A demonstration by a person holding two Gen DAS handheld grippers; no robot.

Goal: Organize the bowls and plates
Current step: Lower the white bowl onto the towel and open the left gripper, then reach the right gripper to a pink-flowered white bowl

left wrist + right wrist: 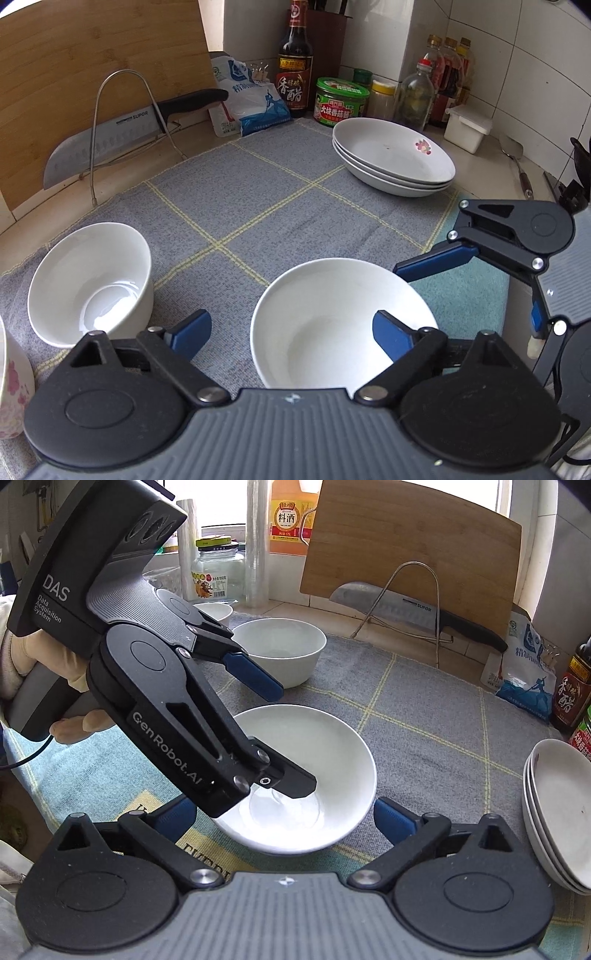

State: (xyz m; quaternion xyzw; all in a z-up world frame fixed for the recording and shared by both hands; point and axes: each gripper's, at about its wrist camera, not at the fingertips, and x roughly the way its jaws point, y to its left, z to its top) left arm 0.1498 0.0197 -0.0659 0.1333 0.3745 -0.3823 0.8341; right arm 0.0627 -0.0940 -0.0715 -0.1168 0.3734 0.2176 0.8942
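At the far left edge of the left wrist view, a cup with pink flowers (13, 391) showed only in part. Just right of it a small white bowl (92, 284) stood upright on the grey checked cloth (236, 192). Behind it, a knife (110, 136) rested in a wire rack (122, 122) in front of a leaning wooden board (92, 55).

The left gripper (291, 336) had its jaws wide apart, pressing on nothing. One blue pad hung over the cloth left of the wide white bowl (325, 325); the other reached over that bowl's rim, above its inside, and whether it touched the bowl could not be told. The bowl sat on the cloth, near the front edge, between the two grippers.

In the right wrist view, the right gripper (284, 816) also stood with its jaws wide apart, one pad on either side of the same bowl, gripping nothing.

Further right and back, a stack of three shallow white plates (395, 158) sat at the far right corner of the cloth, well apart from the bowls. Bottles and jars (340, 99) lined the tiled wall behind them.
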